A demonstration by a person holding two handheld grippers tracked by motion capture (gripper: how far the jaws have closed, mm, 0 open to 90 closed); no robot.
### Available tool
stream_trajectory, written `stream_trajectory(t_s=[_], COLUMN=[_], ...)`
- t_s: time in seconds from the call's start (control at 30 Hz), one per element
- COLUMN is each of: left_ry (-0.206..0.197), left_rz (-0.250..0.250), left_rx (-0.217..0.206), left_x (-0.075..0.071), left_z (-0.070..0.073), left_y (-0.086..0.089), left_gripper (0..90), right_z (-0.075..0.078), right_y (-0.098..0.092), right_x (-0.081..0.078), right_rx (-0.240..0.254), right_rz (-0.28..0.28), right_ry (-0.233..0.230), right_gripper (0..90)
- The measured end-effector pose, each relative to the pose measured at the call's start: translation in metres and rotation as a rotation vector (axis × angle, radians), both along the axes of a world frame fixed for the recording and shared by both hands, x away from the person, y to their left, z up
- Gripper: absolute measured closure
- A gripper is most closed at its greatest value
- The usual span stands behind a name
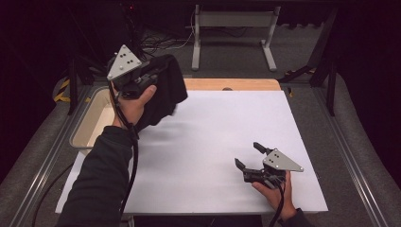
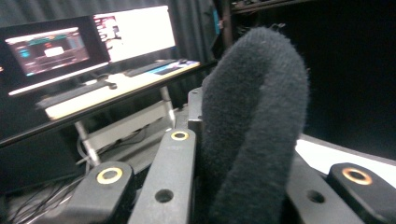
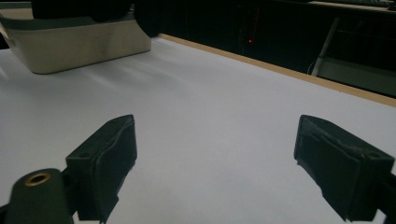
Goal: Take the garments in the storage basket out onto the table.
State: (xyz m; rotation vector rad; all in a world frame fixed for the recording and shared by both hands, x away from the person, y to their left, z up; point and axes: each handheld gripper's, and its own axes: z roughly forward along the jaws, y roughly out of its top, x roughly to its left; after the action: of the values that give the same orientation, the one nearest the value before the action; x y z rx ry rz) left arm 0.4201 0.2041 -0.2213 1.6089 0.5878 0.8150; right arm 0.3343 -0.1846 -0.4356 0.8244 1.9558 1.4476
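Observation:
A black fleecy cloth hangs off the table's white sheet at the back left, bunched and drooping. My left gripper is shut on its top fold, held up high in a hand. In the left gripper view the folded cloth arches up between the two black jaws and hides their tips. My right gripper rests low over the white sheet near the front right, jaws wide apart and pointing toward the back left. In the right gripper view its gripper has only bare sheet between the pads.
A beige bin sits off the table's left edge, below the hanging cloth; the bin is also far off in the right gripper view. A wooden strip runs along the far edge. Monitors and a desk stand beyond.

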Motion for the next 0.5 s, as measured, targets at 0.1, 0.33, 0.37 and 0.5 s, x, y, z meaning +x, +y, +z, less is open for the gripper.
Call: stream_trajectory(t_s=[0.1, 0.33, 0.37, 0.5], left_ry=[-0.004, 0.023, 0.030, 0.041], left_rz=[-0.055, -0.147, -0.175, -0.199], left_rx=[0.014, 0.019, 0.036, 0.063], left_x=[0.000, 0.006, 0.008, 0.014], left_z=[0.000, -0.011, -0.016, -0.022], left_y=[-0.021, -0.056, -0.070, -0.085], left_gripper=[85.1, 85.1, 85.1, 85.1], right_z=[0.000, 0.001, 0.001, 0.000], right_y=[-0.002, -0.007, -0.009, -0.011], right_x=[0.000, -0.001, -0.002, -0.002], right_rx=[0.004, 0.010, 0.012, 0.017], right_rz=[-0.006, -0.020, -0.030, -0.038], right_ry=[-0.001, 0.001, 0.000, 0.005], right_gripper=[14.0, 14.0, 14.0, 14.0])
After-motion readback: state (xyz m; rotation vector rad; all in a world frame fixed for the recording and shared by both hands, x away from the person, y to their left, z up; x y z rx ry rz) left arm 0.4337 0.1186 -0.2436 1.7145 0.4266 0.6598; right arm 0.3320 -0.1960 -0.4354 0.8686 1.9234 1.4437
